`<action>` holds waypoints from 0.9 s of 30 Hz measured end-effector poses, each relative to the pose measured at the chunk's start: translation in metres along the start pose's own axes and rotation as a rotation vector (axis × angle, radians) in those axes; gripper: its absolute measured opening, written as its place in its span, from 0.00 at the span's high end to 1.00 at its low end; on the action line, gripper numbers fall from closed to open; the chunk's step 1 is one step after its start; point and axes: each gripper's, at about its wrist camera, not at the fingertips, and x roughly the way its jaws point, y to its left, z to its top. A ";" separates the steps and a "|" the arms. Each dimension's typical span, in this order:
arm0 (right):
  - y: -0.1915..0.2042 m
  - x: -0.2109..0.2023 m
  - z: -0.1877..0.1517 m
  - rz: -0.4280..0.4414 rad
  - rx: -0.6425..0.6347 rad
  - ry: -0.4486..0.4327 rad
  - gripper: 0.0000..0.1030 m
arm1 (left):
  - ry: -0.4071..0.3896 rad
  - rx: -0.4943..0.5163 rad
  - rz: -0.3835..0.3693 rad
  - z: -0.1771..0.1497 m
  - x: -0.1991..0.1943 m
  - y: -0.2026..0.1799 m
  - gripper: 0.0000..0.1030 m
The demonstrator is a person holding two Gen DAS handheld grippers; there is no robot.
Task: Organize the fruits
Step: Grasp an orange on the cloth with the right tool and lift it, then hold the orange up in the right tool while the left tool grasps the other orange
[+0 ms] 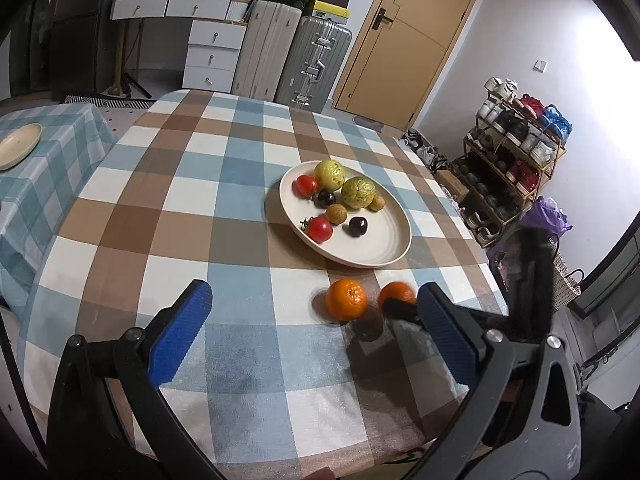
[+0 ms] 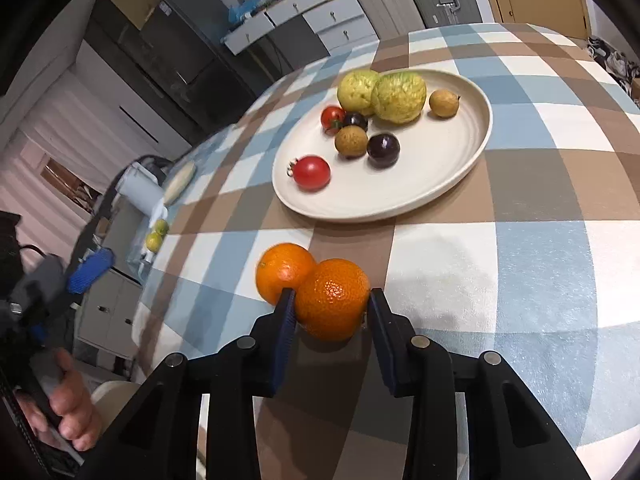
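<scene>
The left wrist view rides behind its own left gripper (image 1: pixel 316 332), angled down across the checked counter (image 1: pixel 168 184) toward the door (image 1: pixel 404 40) at 12 o'clock, standing a little back. The right wrist view sits low and close behind the right gripper (image 2: pixel 332 300), angled down the same way, tilted, with the cabinets at 10 o'clock. Both share the plate (image 1: pixel 384 256) (image 2: pixel 440 184) of fruit and the two oranges, which lie at 5 o'clock in the left view and 6 o'clock in the right.
</scene>
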 end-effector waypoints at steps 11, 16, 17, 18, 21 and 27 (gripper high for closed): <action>-0.015 -0.057 0.001 0.038 0.043 -0.127 0.64 | 0.053 0.080 0.073 -0.012 0.030 -0.017 0.01; -0.027 -0.100 0.000 0.058 0.058 -0.229 0.64 | 0.075 0.132 0.110 -0.020 0.045 -0.030 0.01; -0.030 -0.106 -0.001 0.067 0.068 -0.243 0.64 | 0.079 0.140 0.119 -0.021 0.049 -0.033 0.01; -0.033 -0.113 -0.002 0.075 0.077 -0.259 0.64 | 0.081 0.147 0.128 -0.022 0.052 -0.035 0.01; -0.035 -0.127 -0.003 0.087 0.084 -0.282 0.64 | 0.101 0.165 0.148 -0.024 0.065 -0.041 0.01; -0.029 -0.151 -0.007 0.130 0.065 -0.333 0.64 | 0.145 0.178 0.172 -0.026 0.090 -0.048 0.01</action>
